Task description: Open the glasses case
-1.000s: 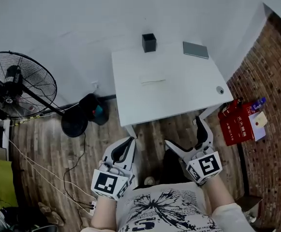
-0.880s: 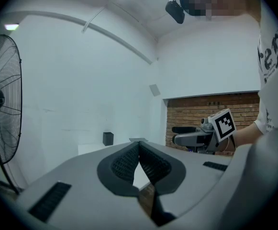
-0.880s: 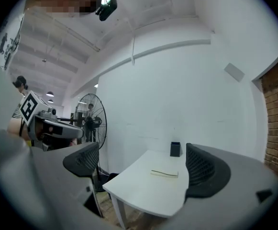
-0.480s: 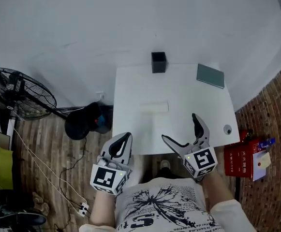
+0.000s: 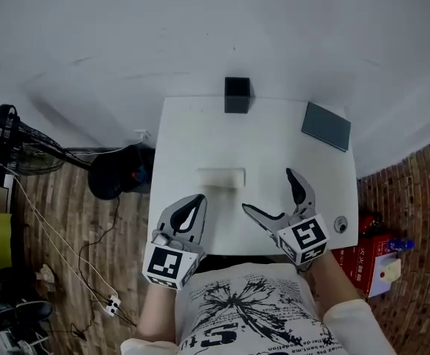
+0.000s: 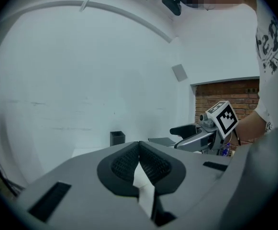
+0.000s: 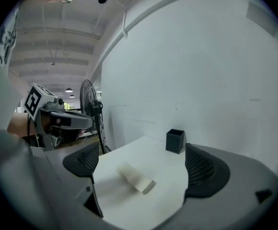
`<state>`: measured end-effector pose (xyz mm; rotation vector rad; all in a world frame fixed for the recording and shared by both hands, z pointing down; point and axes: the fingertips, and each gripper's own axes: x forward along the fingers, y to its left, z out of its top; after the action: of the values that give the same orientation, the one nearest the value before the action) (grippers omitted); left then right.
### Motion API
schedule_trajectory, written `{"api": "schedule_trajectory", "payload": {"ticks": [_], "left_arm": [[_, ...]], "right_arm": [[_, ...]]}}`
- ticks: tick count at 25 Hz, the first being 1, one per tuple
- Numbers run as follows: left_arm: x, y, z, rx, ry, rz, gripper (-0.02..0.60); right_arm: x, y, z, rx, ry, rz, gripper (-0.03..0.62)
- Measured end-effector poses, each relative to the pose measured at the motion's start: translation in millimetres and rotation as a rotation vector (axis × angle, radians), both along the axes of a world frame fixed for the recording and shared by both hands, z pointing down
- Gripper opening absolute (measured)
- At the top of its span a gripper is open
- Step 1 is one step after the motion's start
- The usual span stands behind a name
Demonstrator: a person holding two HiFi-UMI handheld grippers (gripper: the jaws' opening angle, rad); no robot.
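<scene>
A cream glasses case [image 5: 221, 177] lies near the middle of a white worktop [image 5: 274, 146], clear of both tools. The left hand-held gripper [image 5: 192, 203] hovers at the near edge with its jaws pressed together on nothing. The right hand-held gripper [image 5: 268, 190], just right of the case, has its jaws spread wide. A black square container [image 5: 237, 95] stands at the far edge, and a dark grey pad [image 5: 326, 126] lies at the far right.
</scene>
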<state>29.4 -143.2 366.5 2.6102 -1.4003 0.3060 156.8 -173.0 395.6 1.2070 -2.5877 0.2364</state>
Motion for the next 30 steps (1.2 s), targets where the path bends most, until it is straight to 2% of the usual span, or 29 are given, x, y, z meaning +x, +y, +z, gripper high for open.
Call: {"api": "schedule_trajectory", "payload": {"ticks": [5, 8, 9, 17, 23, 30], "left_arm": [[4, -30, 39, -0.066, -0.044, -0.001, 0.013], [3, -38, 72, -0.144, -0.055, 0.014, 0.014], [2, -41, 82, -0.169, -0.063, 0.023, 0.014], [-19, -56, 169, -0.363, -0.086, 0.005, 0.013], [-25, -57, 219, -0.493, -0.124, 0.016, 0.014], [-25, -68, 242, -0.558, -0.15, 0.041, 0.014]], "right_arm": [[-10, -22, 50, -0.118, 0.081, -0.071, 0.57], [-16, -32, 83, -0.194, 0.168, -0.096, 0.5], [-18, -36, 92, -0.21, 0.193, -0.102, 0.494], [-42, -57, 161, -0.352, 0.332, -0.154, 0.491], [-59, -58, 195, -0.36, 0.459, -0.224, 0.475], [-69, -69, 208, -0.295, 0.561, -0.262, 0.41]]}}
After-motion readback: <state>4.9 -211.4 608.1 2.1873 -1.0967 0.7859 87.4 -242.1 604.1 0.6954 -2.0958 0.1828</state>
